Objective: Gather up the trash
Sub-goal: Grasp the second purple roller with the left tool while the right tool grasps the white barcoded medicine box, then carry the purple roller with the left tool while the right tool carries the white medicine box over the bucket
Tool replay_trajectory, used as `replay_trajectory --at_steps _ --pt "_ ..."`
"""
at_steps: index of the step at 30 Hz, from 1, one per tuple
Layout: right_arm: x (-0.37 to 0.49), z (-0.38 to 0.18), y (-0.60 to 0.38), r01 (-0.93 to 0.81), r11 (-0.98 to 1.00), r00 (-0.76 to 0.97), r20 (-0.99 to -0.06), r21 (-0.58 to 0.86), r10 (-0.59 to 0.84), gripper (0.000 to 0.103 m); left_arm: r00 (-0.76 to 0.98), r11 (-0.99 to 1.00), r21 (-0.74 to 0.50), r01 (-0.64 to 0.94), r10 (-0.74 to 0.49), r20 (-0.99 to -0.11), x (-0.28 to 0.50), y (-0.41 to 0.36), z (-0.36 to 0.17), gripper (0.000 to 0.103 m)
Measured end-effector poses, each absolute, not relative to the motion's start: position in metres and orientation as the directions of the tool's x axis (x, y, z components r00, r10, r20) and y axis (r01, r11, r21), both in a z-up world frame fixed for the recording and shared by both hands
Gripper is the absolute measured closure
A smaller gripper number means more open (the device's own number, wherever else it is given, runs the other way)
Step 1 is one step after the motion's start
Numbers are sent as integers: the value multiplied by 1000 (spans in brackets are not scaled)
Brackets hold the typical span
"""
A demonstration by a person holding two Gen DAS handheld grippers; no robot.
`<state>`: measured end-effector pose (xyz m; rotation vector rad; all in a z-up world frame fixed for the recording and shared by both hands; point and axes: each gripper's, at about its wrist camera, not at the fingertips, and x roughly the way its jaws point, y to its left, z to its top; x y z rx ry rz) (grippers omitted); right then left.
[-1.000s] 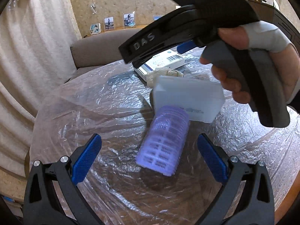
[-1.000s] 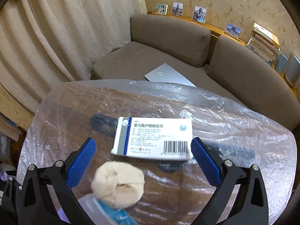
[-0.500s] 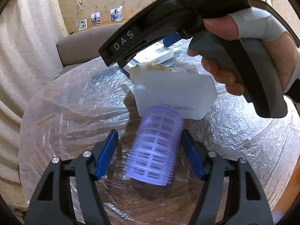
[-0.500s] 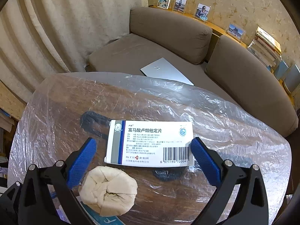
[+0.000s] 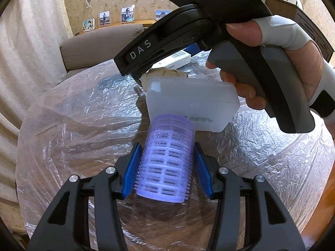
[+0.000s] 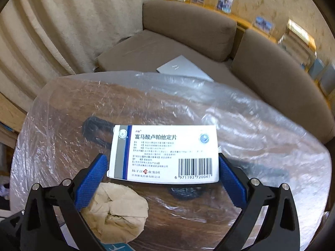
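Observation:
A purple hair roller [image 5: 167, 161] lies on the film-covered table [image 5: 73, 115]. My left gripper [image 5: 166, 152] is closing on it, and both blue pads press on its bristles. Behind the roller lies a white translucent plastic box [image 5: 192, 102]. My right gripper [image 6: 161, 156] stands open around a white and blue medicine box [image 6: 165, 152], whose short ends sit right at the pads. A crumpled tan paper ball [image 6: 115, 211] rests below the left finger. In the left wrist view a hand [image 5: 272, 48] holds the right gripper's body above the plastic box.
Wrinkled clear film covers the round wooden table [image 6: 62, 108]. A brown sofa [image 6: 188, 25] with a grey laptop [image 6: 182, 69] stands just beyond the table's far edge. Curtains [image 6: 52, 31] hang at the left. A blue-printed packet [image 6: 117, 247] peeks out under the paper ball.
The left jaws came in from wide open onto the roller's sides. The right gripper crept forward, so the medicine box now lies between its pads.

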<state>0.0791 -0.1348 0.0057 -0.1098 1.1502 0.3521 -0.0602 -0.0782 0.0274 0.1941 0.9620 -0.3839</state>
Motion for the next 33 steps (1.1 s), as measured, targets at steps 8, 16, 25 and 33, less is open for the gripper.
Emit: replay_trajectory --at_steps 8,16,25,33 --pt "69 7 -131 -341 937 385 -898 78 215 9 514 916 -2 401 -227 -828 -60 -74 26 54" --pt "57 37 -151 -320 938 457 -845 136 278 9 520 919 -9 395 -232 -822 -76 -67 28 59" --pt "8 76 -183 -319 929 542 -767 188 342 9 540 927 -32 375 -246 -805 -97 -56 37 59" --pt "-67 92 -201 -333 915 562 -730 229 388 9 562 935 -64 348 -262 -784 -118 -50 51 59"
